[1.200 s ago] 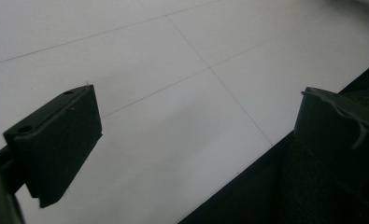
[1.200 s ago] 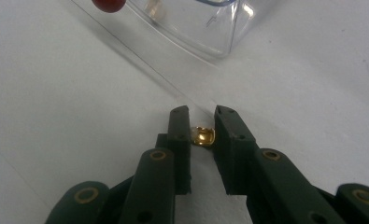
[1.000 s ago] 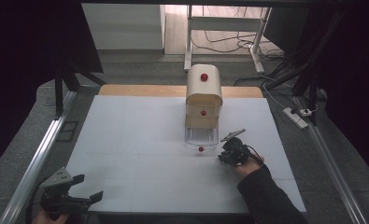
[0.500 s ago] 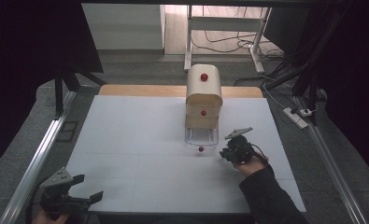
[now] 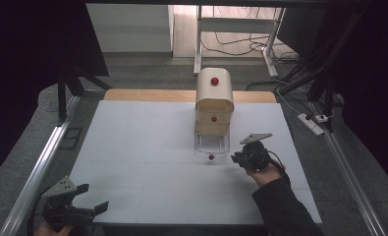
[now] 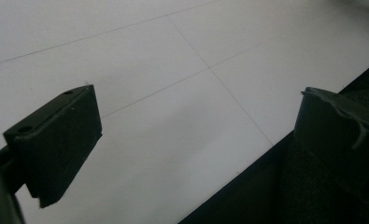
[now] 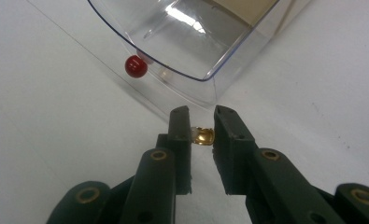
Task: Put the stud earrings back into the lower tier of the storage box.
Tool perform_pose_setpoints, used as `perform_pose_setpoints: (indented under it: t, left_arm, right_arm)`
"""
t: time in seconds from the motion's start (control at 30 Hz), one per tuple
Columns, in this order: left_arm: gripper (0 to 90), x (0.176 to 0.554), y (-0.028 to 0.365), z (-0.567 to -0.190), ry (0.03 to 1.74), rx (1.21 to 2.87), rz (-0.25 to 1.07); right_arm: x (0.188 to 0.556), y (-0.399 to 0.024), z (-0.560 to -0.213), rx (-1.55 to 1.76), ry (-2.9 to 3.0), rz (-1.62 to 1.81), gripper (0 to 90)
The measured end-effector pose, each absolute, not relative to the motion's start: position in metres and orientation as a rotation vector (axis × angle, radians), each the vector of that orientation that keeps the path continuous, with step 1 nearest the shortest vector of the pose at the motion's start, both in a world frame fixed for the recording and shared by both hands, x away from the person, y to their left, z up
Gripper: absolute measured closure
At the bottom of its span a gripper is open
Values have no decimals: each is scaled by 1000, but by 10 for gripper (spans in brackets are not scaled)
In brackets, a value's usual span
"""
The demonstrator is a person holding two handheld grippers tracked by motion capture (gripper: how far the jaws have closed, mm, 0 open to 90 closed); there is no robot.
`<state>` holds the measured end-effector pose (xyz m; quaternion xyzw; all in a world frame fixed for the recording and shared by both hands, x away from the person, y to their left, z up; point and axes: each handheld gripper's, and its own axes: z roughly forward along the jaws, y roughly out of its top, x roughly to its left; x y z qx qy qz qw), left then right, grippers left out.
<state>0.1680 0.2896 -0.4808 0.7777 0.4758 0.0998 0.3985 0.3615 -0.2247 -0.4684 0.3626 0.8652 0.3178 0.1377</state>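
Here, the white surface spreads out in front of me, with a small wooden chest of drawers standing toward its far middle. The chest has a rounded top and red knobs on its front. Its lowest drawer is clear plastic and stands pulled out toward me, its red knob at the near edge. In the right gripper view the drawer lies just past my tongs, open at the top, with the knob off to the left of them.

My right tongs hover just right of the drawer's front corner. They are closed on a small gold piece, which sits between the tips, just short of the drawer's corner.

My left tongs rest at the near left corner of the surface, well apart from the chest. Their jaws stand wide apart with nothing between them.
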Motion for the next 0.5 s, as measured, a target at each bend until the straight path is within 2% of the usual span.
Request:
perform_pose_setpoints:
  t: [0.5]
  left_arm:
    - [11,168,289,-481,1205,1969,253]
  right_arm:
    - [358,-223,-457,1046,2461,1032,764]
